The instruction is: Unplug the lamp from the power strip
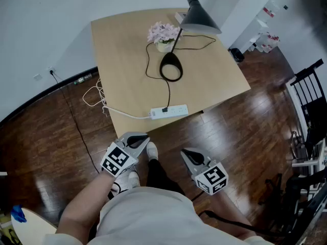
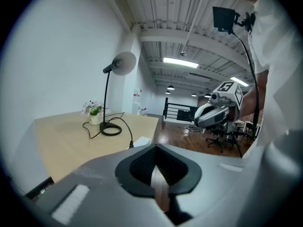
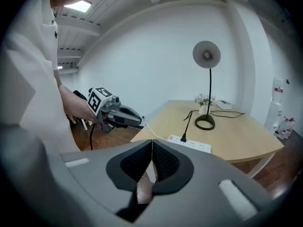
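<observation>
A black desk lamp stands on the wooden table, its shade over the far right corner. Its black cord runs to a plug seated in the white power strip at the table's near edge. Both grippers hang below that edge, over the floor and apart from the strip. My left gripper is shut and empty. My right gripper is shut and empty too. The right gripper view shows the strip and plug beyond its jaws.
A small flower pot sits beside the lamp, and a white box lies at the table's back. The strip's white cable drops off the left edge to coils on the floor. A black chair stands at the right. My shoes are between the grippers.
</observation>
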Demonstrator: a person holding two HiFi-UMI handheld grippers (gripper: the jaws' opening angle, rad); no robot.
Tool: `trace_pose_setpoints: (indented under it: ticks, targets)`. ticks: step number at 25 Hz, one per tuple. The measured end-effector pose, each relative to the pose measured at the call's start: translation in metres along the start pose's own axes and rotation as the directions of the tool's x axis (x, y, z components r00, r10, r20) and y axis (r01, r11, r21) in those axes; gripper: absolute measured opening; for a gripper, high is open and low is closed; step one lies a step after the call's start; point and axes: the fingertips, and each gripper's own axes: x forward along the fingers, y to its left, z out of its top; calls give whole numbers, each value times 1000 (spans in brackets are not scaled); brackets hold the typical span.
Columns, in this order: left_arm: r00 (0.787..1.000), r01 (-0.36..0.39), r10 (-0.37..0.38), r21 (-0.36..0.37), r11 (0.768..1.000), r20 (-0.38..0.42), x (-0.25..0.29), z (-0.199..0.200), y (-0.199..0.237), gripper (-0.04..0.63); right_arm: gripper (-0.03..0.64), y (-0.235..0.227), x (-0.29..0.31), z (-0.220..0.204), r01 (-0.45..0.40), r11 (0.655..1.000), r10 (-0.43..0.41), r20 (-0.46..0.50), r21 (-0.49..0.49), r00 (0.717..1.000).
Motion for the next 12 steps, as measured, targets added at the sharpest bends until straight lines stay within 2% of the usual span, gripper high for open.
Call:
trace_pose_setpoints:
  ticks: [7,12]
  targets:
    - [992,-7,9,19,1000,-124,90,-4,72,0,29,-85,93,11,-117,989,108,-98,-92,989]
    - [973,21,-18,10,1000,-231,138,-28,92,0,63,-124,149,1,-188,972,159,-201,-138,967]
